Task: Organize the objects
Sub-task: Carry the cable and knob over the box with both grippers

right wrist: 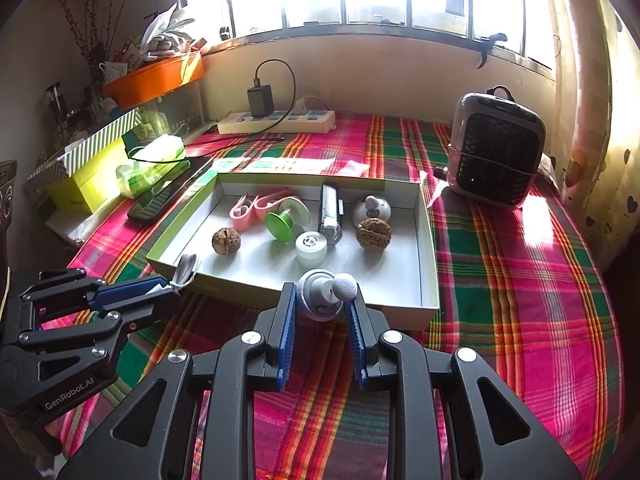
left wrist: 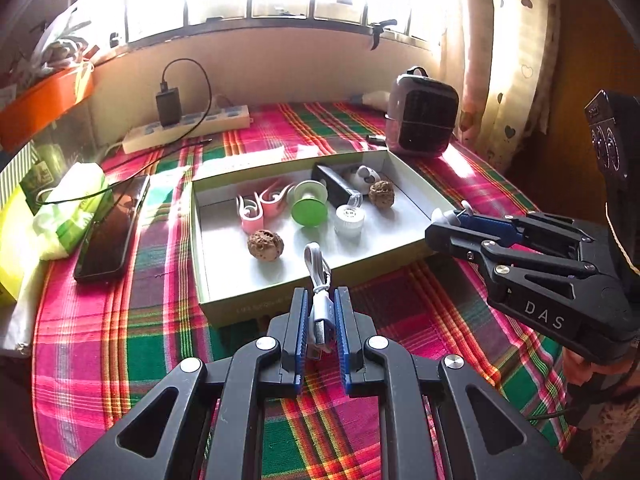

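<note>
The short white USB cable (left wrist: 318,280) is pinched in the left gripper (left wrist: 321,316); the small grey round gadget (right wrist: 320,294) is pinched in the right gripper (right wrist: 320,312). Each should be lowered into a bare patch of the shallow green-rimmed cardboard box (right wrist: 428,240) before release.

Cloth (right wrist: 520,280): plaid of pink, green, orange and yellow stripes. Box (right wrist: 428,240): white inside, olive-green rim and outer wall. Clips (right wrist: 248,210): pale pink. Spool (right wrist: 280,222): bright green. Walnuts (right wrist: 226,241): brown, wrinkled. Cap (right wrist: 311,246): white. Cable (left wrist: 318,280): white with a silver plug. Gripper pads (right wrist: 286,332): blue, ribbed, on black arms. Curtain (left wrist: 516,60): cream with dark heart print. Tray (right wrist: 154,78): orange. Power strip (right wrist: 276,122): cream.
</note>
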`<state>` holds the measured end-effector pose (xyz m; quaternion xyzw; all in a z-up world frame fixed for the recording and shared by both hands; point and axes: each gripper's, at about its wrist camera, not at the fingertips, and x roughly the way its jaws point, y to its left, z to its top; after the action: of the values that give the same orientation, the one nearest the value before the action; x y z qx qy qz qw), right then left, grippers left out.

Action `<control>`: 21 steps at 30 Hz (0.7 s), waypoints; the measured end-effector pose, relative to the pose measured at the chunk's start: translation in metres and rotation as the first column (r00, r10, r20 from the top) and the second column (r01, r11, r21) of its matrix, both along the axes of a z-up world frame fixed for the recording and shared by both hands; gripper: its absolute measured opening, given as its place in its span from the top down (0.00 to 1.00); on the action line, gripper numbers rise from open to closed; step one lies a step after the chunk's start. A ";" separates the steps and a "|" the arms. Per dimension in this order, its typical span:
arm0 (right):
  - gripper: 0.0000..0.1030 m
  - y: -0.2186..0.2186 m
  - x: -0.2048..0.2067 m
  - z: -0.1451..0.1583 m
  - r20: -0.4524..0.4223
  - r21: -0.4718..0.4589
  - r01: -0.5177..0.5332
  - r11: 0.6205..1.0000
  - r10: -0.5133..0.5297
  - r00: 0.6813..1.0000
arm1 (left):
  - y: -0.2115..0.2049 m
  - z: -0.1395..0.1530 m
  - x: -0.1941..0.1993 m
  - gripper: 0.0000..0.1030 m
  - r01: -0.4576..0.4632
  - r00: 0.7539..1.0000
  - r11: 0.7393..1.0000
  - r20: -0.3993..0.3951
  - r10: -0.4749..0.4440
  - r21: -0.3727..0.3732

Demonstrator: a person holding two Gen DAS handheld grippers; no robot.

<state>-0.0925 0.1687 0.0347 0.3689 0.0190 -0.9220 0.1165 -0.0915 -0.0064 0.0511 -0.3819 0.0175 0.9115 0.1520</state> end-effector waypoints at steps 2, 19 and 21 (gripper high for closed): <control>0.76 0.001 -0.002 0.002 -0.004 0.001 0.001 1.000 -0.001 1.000 | 0.001 0.002 -0.004 0.88 0.000 1.000 1.000 -0.008 0.000 0.002; 0.76 0.011 -0.037 -0.003 0.023 0.020 0.019 1.000 -0.019 1.000 | 0.011 -0.005 -0.052 0.88 -0.001 1.000 1.000 0.021 0.001 0.024; 0.76 0.012 -0.042 -0.006 0.034 0.023 0.020 1.000 -0.021 0.999 | 0.013 -0.008 -0.057 0.88 -0.002 1.000 1.000 0.023 0.001 0.021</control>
<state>-0.1348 0.1809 0.0285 0.3861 0.0234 -0.9164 0.1030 -0.1483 0.0064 0.0436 -0.3910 0.0061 0.9072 0.1555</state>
